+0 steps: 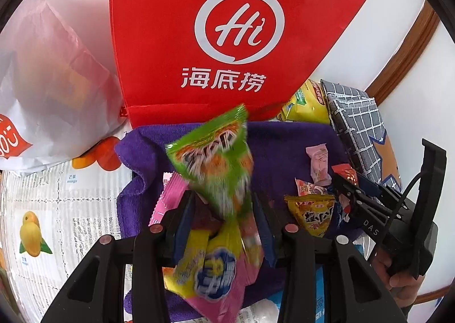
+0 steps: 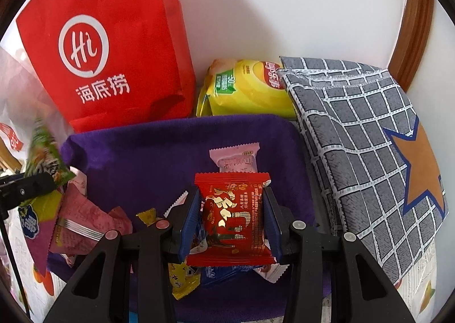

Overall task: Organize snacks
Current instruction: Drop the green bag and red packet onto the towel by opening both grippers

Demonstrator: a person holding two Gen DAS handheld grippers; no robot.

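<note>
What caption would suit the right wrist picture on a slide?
Right gripper holds a red snack packet above a purple cloth, red bag behind.

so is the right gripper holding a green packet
No, the right gripper is closed on a red snack packet; the green packet is between the left gripper's fingers.

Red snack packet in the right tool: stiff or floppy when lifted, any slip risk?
The red snack packet looks like a small pillow pack, probably light and fairly shape-holding. Its film looks glossy, so it may slip between the right tool pads. Its crimped ends stick out past the pads, so it could pivot if bumped.
</note>
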